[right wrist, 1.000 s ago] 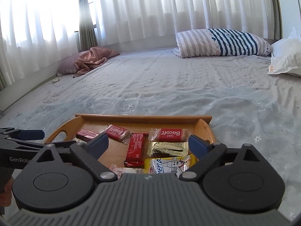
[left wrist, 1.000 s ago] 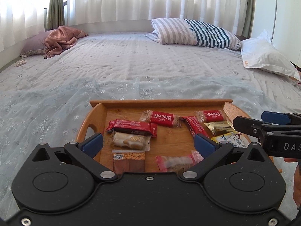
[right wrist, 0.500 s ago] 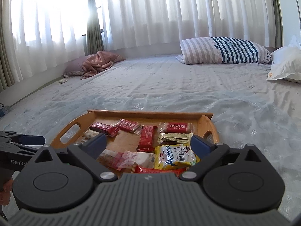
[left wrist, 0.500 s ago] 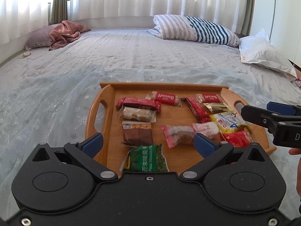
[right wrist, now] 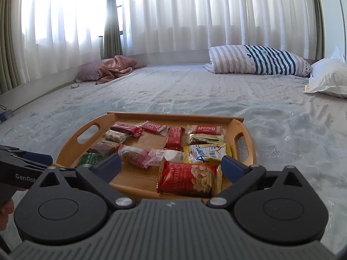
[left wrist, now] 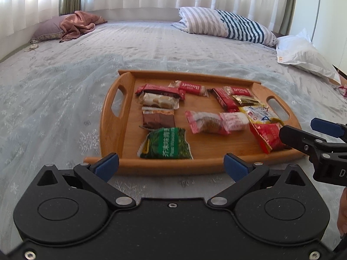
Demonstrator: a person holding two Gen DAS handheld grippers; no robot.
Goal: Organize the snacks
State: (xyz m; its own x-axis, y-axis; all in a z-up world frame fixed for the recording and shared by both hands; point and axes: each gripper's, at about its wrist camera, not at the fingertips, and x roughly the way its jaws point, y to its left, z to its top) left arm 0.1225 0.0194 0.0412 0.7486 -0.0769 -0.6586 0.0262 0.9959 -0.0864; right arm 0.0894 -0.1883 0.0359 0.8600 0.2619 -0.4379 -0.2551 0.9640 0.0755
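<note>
Snacks in mixed wrappers lie on an oval wooden tray (left wrist: 112, 127) with cut-out handles, set on the pale blue patterned bed (left wrist: 54, 86). Left gripper (left wrist: 171, 165) hovers before the tray's near rim, jaws spread wide and empty, a green pea packet (left wrist: 166, 144) just beyond them. Right gripper (right wrist: 171, 166) sits at the tray's near right corner, jaws wide apart, a red nut packet (right wrist: 188, 178) lying between them.

A pale blue bedspread (left wrist: 86, 69) covered the bed. A striped pillow (left wrist: 227, 27) lay at the far side before white curtains (right wrist: 195, 15), a pink blanket (left wrist: 76, 23) bunched on a mauve pillow (left wrist: 46, 30) far left, a white bag (left wrist: 303, 56) right
</note>
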